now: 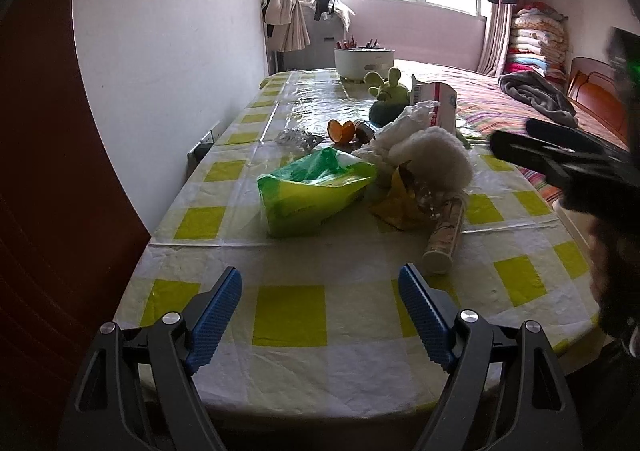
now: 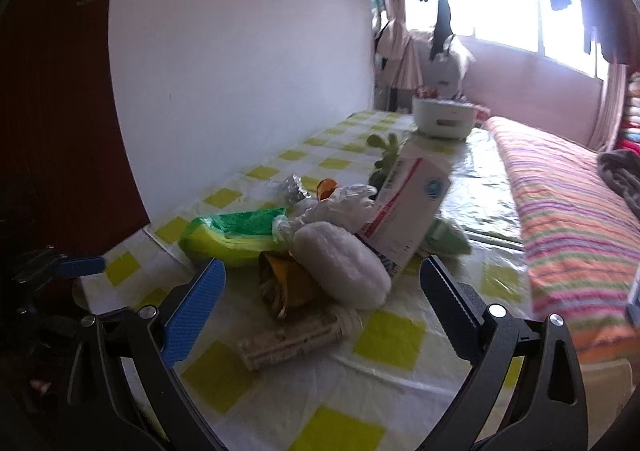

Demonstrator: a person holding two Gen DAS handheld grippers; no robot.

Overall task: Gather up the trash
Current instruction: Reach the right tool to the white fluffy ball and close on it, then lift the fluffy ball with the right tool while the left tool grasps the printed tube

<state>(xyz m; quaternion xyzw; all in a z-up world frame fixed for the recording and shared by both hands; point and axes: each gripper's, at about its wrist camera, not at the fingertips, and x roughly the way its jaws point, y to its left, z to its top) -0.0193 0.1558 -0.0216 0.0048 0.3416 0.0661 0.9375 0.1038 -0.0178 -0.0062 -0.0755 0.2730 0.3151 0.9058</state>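
A green plastic bag (image 1: 312,187) lies open on the checked table (image 1: 288,315), also in the right wrist view (image 2: 236,235). Right of it sits a trash pile: white fluffy pad (image 1: 436,155) (image 2: 344,271), crumpled tissue (image 1: 404,123), yellow wrapper (image 1: 400,203) (image 2: 284,283), a tube lying flat (image 1: 444,235) (image 2: 296,339), orange peel (image 1: 341,130), foil (image 1: 298,139) (image 2: 295,189) and a white carton (image 1: 440,103) (image 2: 412,207). My left gripper (image 1: 320,291) is open and empty, near the front edge. My right gripper (image 2: 320,283) is open and empty, just short of the pile; it shows in the left wrist view (image 1: 560,155).
A green plush toy (image 1: 386,91) and a white pot (image 1: 364,63) stand at the table's far end. A white wall runs along the left side. A bed with a striped cover (image 2: 568,211) borders the right side.
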